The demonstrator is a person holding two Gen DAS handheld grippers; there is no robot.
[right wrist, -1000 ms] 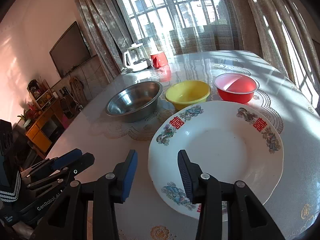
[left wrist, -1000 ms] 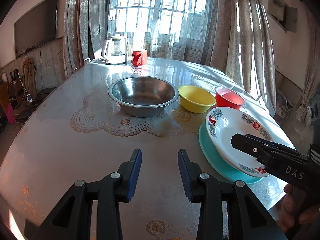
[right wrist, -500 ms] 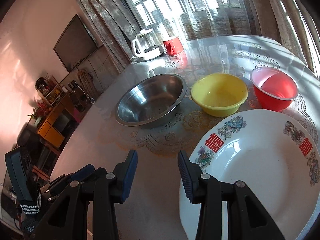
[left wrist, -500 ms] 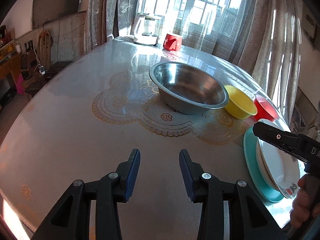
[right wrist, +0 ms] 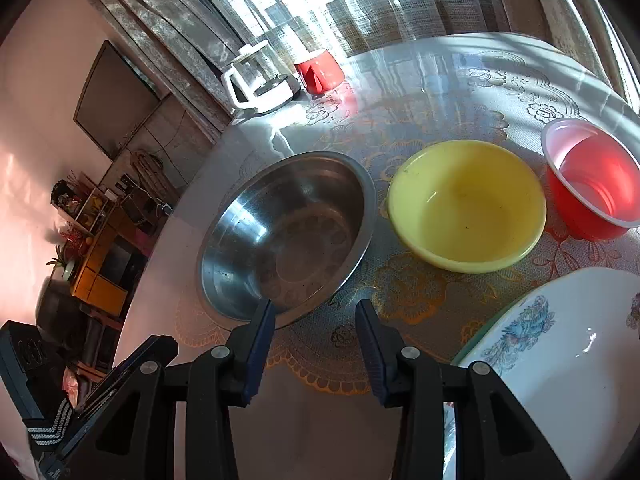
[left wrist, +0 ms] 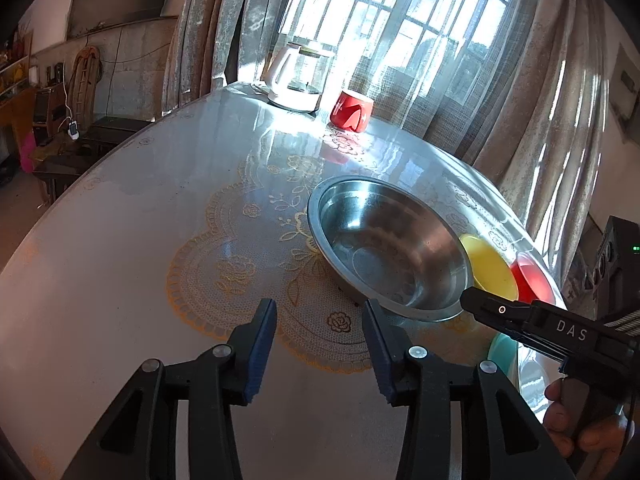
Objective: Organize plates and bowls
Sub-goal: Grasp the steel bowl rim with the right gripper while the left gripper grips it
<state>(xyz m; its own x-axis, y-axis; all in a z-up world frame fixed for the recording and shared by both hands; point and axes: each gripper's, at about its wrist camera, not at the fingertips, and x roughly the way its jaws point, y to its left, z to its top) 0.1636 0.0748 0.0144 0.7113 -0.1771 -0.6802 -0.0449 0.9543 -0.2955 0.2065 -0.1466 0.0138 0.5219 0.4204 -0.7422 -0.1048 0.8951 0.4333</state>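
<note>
A steel bowl (right wrist: 286,232) sits mid-table, with a yellow bowl (right wrist: 466,204) and a red plastic bowl (right wrist: 592,178) in a row to its right. A white flowered plate (right wrist: 560,344) lies on a teal plate (right wrist: 478,340) at the lower right. My right gripper (right wrist: 316,320) is open and empty, just before the steel bowl's near rim. My left gripper (left wrist: 320,320) is open and empty, close to the steel bowl (left wrist: 388,248) on its left near side. The yellow bowl (left wrist: 490,264) and red bowl (left wrist: 534,280) show behind it.
A white kettle (left wrist: 298,80) and a red mug (left wrist: 352,110) stand at the table's far side by the curtained window. The round table (left wrist: 140,240) has a lace-pattern cover. Shelves and furniture stand off its left edge.
Both grippers have moved forward and left, away from the stacked plates, toward the steel bowl. Both stay open and empty.
</note>
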